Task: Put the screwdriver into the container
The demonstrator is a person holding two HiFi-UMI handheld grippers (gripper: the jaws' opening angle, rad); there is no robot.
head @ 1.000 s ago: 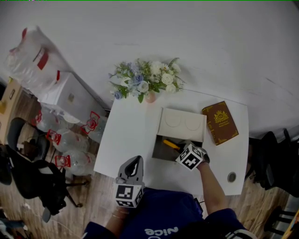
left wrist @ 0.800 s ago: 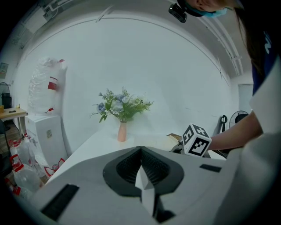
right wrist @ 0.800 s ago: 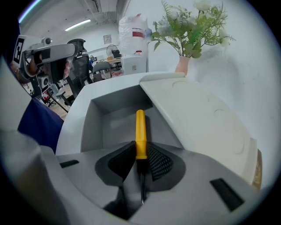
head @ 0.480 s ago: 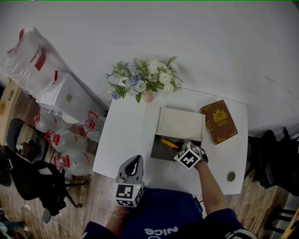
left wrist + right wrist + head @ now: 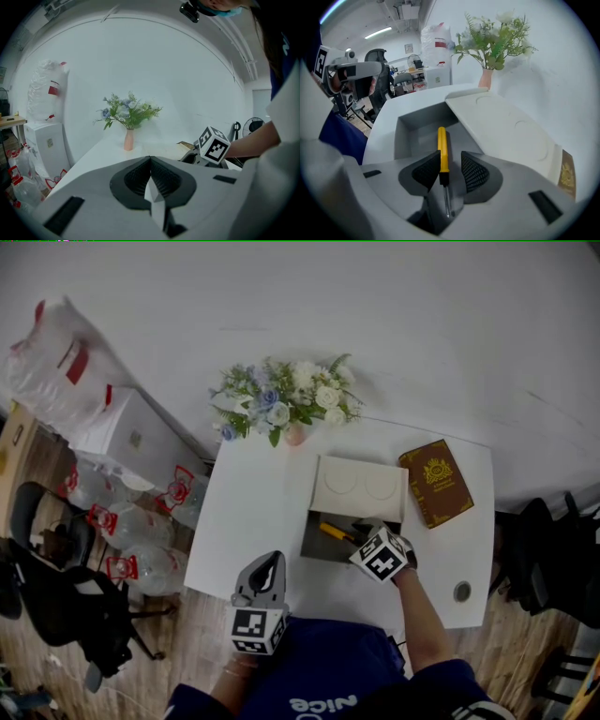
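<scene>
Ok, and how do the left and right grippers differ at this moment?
Jaws: the left gripper has its jaws together with nothing between them. The right gripper has its jaws apart, having just been opening, with the yellow screwdriver between the pads, not clamped.
Place: the left gripper is held back at the white table's near edge, while the right gripper points down into the grey container.
Both are the same grey two-jaw design.

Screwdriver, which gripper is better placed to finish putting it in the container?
Right: the right gripper is over the container, jaws just opened, screwdriver loose between them. The left gripper is shut, back by the table edge.
</scene>
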